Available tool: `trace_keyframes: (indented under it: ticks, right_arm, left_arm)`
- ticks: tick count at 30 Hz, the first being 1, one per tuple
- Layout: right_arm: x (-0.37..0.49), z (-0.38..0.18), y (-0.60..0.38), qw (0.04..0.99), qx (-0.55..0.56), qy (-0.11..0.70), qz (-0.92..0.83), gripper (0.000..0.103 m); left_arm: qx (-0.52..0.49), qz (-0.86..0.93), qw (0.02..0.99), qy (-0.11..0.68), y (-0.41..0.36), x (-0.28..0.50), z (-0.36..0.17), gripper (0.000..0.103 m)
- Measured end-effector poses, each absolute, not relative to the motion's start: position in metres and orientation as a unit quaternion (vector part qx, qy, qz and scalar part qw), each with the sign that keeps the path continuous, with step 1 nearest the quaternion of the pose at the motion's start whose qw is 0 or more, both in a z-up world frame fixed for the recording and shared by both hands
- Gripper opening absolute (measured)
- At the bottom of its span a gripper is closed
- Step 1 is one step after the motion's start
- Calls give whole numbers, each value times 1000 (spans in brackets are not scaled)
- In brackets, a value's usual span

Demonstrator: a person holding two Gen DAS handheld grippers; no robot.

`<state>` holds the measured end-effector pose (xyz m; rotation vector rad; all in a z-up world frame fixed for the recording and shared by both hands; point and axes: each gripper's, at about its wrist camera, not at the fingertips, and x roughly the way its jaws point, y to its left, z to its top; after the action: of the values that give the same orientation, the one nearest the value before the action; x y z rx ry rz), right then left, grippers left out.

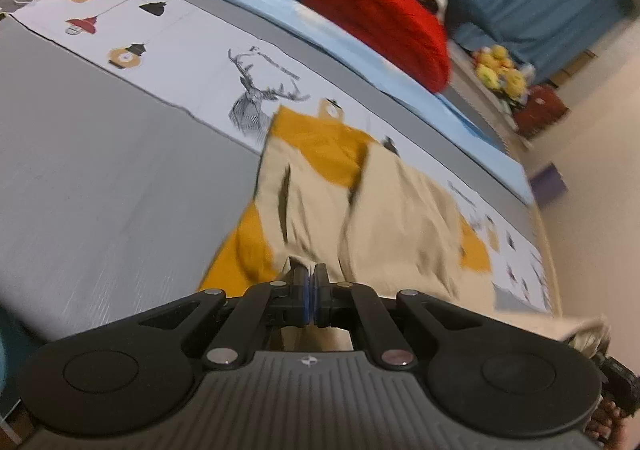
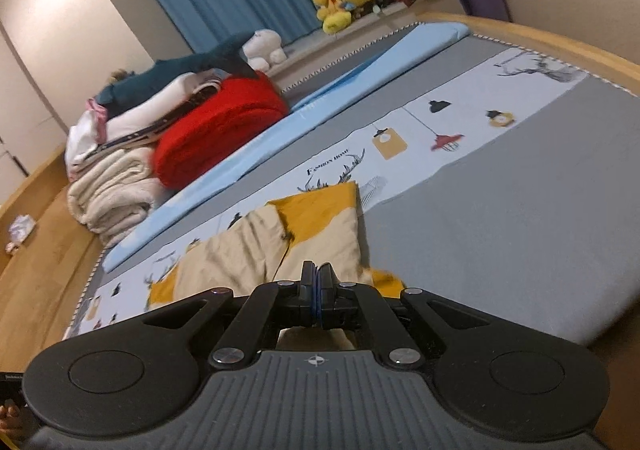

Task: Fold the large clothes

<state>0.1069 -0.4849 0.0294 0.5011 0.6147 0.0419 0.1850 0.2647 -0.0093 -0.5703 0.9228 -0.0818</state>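
Beige-and-mustard garment (image 1: 320, 194) lay on grey bed (image 1: 100, 178), over printed sheet strip, still rumpled. Left gripper (image 1: 311, 274) pinched near hem, jaws nearly closed on cloth. Right gripper (image 2: 318, 278) likewise clamped on near edge. Fold judged only begun; remaining folds, smoothing outstanding.

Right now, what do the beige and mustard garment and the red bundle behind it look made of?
Beige and mustard garment: thin matte woven cloth, probably cotton; it creases softly. Red bundle: thick fuzzy fabric, likely fleece or knit; rolled, plush surface.
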Motion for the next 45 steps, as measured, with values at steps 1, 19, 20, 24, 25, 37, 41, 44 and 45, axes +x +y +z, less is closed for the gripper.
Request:
trace_keyframes:
  ticks: [1, 19, 20, 24, 25, 37, 41, 44, 45]
  right_arm:
    - [131, 27, -483, 922, 243, 301, 20, 0]
    - [241, -79, -477, 911, 190, 366, -29, 31]
    - [244, -87, -473, 906, 185, 379, -27, 34]
    - [253, -107, -459, 895, 151, 420, -19, 45]
    - [256, -108, -458, 895, 150, 419, -18, 47]
    - [275, -122, -449, 891, 108, 441, -13, 35]
    - [272, -115, -444, 899, 88, 428, -3, 4]
    - [265, -97, -446, 917, 92, 388, 2, 2]
    - [261, -89, -448, 924, 101, 369, 2, 2]
  left_arm:
    - [-279, -35, 853, 440, 265, 204, -15, 9]
    - [-230, 6, 853, 468, 263, 267, -92, 52]
    - [-227, 9, 852, 473, 261, 269, -96, 52]
    - [-201, 14, 855, 478, 251, 279, -107, 58]
    - [-197, 14, 855, 479, 249, 282, -108, 58]
    - [-158, 16, 869, 469, 224, 306, -116, 26]
    - [-132, 18, 877, 461, 224, 306, -109, 2]
    - [-138, 15, 903, 407, 229, 297, -84, 0]
    - [-137, 17, 913, 384, 230, 293, -75, 0]
